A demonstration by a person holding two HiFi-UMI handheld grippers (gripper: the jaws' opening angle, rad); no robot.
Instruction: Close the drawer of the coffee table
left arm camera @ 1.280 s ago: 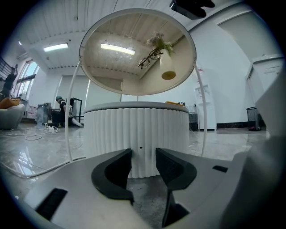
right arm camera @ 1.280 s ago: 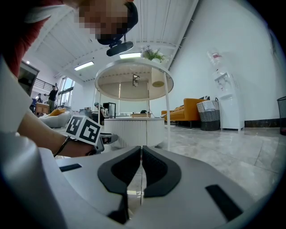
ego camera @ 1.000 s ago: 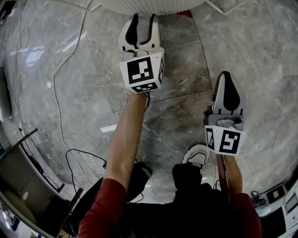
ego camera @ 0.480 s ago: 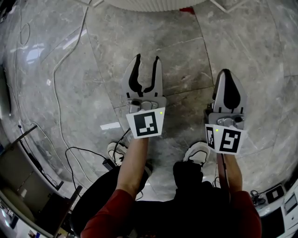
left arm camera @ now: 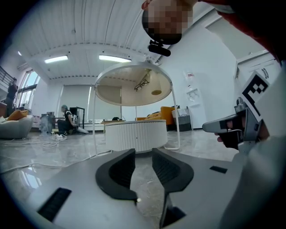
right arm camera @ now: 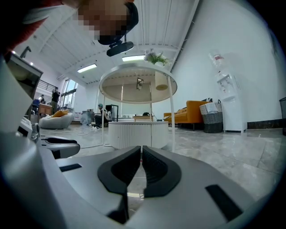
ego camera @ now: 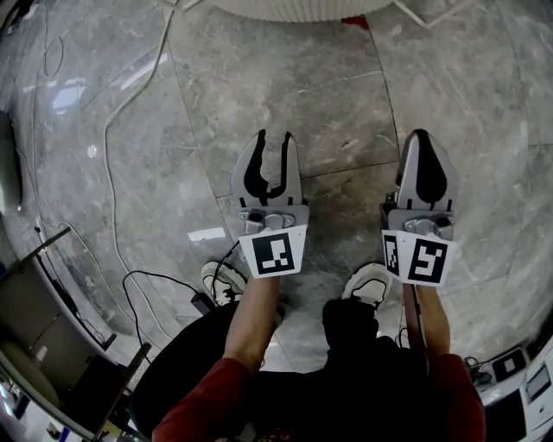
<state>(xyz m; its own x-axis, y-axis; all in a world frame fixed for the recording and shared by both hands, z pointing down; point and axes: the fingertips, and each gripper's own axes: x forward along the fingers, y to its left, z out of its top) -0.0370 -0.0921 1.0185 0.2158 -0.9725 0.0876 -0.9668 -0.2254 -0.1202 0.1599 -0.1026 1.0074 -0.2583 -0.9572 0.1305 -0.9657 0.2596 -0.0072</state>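
Left tool point(ego camera: 275, 136) beside right tool point(ego camera: 421, 136), coffee table point(ego camera: 285, 9) ahead

This is a large, bright open hall, half lounge and half test space; the polished grey marble floor point(ego camera: 285, 104) runs wide under a white slatted ceiling point(left arm camera: 67, 27) with strip lights point(left arm camera: 114, 57). An orange sofa point(right arm camera: 193, 111) and a round white coffee table point(left arm camera: 136, 135) furnish it; loose cables point(ego camera: 105, 147) trail across the floor.
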